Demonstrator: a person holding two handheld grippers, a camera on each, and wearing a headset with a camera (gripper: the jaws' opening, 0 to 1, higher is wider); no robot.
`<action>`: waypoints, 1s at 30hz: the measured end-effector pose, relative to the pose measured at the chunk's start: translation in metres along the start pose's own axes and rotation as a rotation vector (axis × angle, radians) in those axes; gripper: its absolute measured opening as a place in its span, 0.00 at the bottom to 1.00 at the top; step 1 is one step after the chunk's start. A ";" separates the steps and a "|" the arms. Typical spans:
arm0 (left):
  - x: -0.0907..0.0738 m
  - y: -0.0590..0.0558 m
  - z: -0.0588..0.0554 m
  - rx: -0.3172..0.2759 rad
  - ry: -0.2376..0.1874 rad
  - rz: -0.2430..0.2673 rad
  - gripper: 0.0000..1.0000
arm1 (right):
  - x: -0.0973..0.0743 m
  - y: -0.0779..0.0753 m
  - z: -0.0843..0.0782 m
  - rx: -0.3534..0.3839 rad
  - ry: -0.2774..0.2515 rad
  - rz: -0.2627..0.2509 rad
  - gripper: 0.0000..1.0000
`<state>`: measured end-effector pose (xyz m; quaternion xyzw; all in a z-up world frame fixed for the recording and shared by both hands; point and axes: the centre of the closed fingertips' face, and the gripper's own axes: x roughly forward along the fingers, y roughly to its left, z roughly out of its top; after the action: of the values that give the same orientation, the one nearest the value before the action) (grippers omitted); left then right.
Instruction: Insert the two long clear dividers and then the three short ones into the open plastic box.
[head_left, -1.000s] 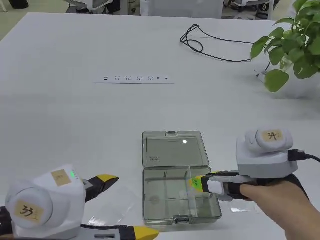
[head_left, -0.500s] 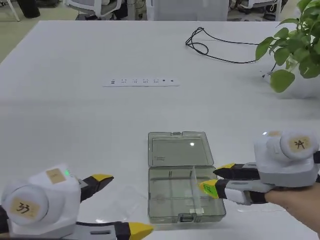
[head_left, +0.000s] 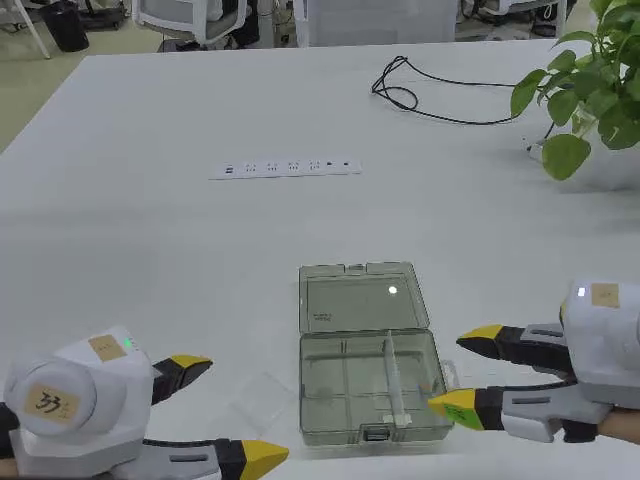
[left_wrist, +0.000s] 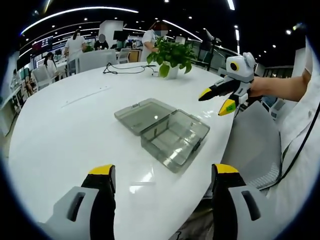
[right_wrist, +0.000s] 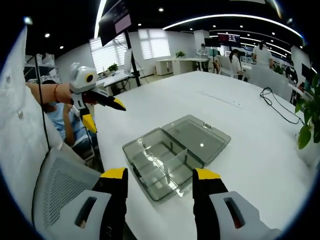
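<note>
While jaws gape, head view catches one divider (head_left: 392, 378) — upright in box (head_left: 330, 430).

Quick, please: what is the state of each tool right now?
Left tool: open, holding nothing.
Right tool: open, holding nothing.

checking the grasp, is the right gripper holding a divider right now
No, the right gripper is open with nothing between its fingers, beside the plastic box.
</note>
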<state>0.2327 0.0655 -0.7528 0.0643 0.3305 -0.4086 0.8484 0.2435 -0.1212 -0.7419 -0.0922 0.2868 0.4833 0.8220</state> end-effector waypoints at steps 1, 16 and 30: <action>0.001 0.001 -0.001 0.001 0.009 0.002 0.78 | -0.003 0.000 -0.002 -0.015 0.000 0.000 0.55; 0.015 0.018 -0.035 -0.063 0.193 0.053 0.64 | -0.026 -0.004 -0.032 -0.054 0.008 -0.005 0.60; 0.033 0.033 -0.066 -0.068 0.369 0.105 0.51 | -0.030 -0.006 -0.031 -0.027 -0.028 -0.031 0.58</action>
<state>0.2379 0.0909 -0.8295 0.1269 0.4903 -0.3335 0.7952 0.2258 -0.1599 -0.7515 -0.1008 0.2673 0.4756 0.8320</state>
